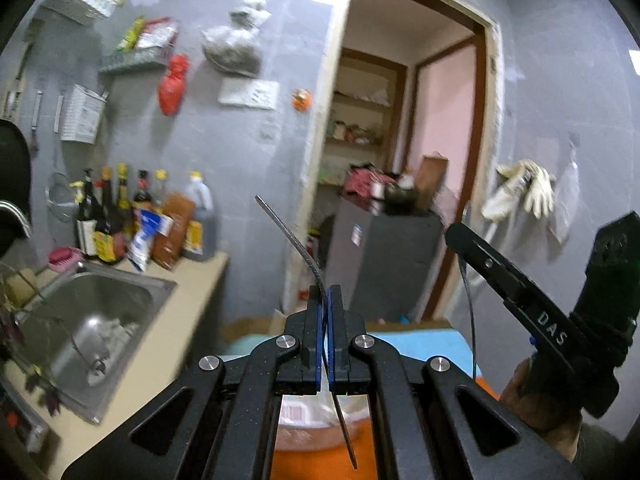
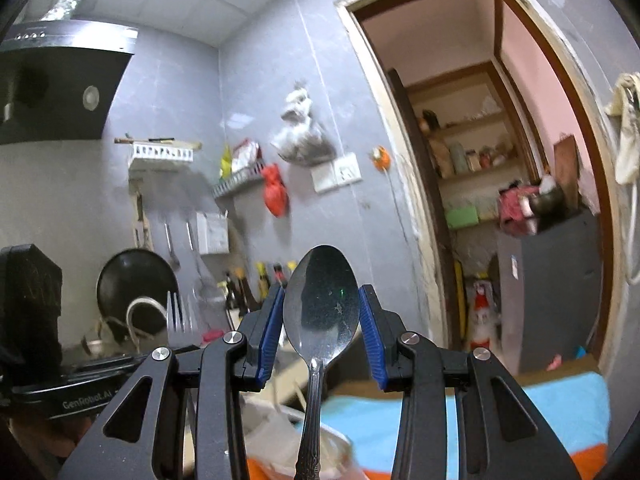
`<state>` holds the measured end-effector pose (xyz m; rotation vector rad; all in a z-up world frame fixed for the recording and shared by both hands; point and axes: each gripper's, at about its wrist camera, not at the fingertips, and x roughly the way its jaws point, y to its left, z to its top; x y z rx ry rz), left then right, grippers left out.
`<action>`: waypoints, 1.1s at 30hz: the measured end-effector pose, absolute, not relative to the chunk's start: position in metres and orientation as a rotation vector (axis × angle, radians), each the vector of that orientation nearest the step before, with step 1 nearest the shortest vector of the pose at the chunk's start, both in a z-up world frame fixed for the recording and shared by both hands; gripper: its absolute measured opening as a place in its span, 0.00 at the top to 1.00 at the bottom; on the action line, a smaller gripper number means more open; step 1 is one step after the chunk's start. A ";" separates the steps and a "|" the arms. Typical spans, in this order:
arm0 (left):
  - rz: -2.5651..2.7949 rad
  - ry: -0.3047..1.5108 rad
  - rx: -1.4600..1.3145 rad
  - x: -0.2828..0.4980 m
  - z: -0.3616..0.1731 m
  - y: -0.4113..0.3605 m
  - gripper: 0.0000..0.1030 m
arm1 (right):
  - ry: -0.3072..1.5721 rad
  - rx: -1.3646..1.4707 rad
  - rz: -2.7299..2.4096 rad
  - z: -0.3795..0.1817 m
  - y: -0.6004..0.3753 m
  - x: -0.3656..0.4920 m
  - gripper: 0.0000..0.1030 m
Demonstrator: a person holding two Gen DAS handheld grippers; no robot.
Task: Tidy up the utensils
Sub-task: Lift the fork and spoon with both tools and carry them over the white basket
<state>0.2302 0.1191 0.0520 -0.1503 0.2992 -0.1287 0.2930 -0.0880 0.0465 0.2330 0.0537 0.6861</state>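
Fig. legend, near to far.

Near, left view: left gripper [image 1: 327, 312], fingers pressed together on a thin metal utensil, seen edge-on. In the right view the same piece shows tines, so it is a fork [image 2: 178, 314]. The handle hangs below the fingers; the curved upper part sticks up and left. Pinching it at the neck prob. keeps it from swinging.

Near, right view: right gripper [image 2: 322, 326], fingers partly spread w/ the blue pads against the two edges of a spoon [image 2: 322, 308]. Bowl faces the camera, patterned handle hangs straight down. Gripping across the bowl's width explains why the fingers stand apart, not closed.

Both utensils are held up in the air, well above the surfaces, one per gripper; presumably each is being carried to its place. No holder or tray can be made out, so the destination cannot be told.

Mid: below the grippers, a blurred clear container, blue and orange cloth. At left the table [image 1: 188, 300] w/ a steel sink [image 1: 100, 320]; bottles [image 1: 140, 216] stand at its far end.

Far: grey tiled wall w/ racks and hanging bags; at right a doorway [image 1: 408, 152] onto a room w/ shelves; gloves [image 1: 524, 192] hang on the wall right of it.
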 end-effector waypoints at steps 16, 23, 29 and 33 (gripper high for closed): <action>-0.017 0.184 -0.280 0.278 0.034 0.215 1.00 | -0.096 0.394 0.601 0.033 -0.063 0.315 0.66; 0.006 0.188 -0.231 0.291 0.005 0.201 1.00 | -0.084 0.371 0.518 0.011 -0.058 0.326 0.66; 0.028 0.176 -0.149 0.292 -0.011 0.187 1.00 | -0.089 0.359 0.474 -0.004 -0.055 0.328 0.66; 0.036 0.185 -0.120 0.294 -0.019 0.181 1.00 | -0.107 0.330 0.439 -0.010 -0.048 0.325 0.66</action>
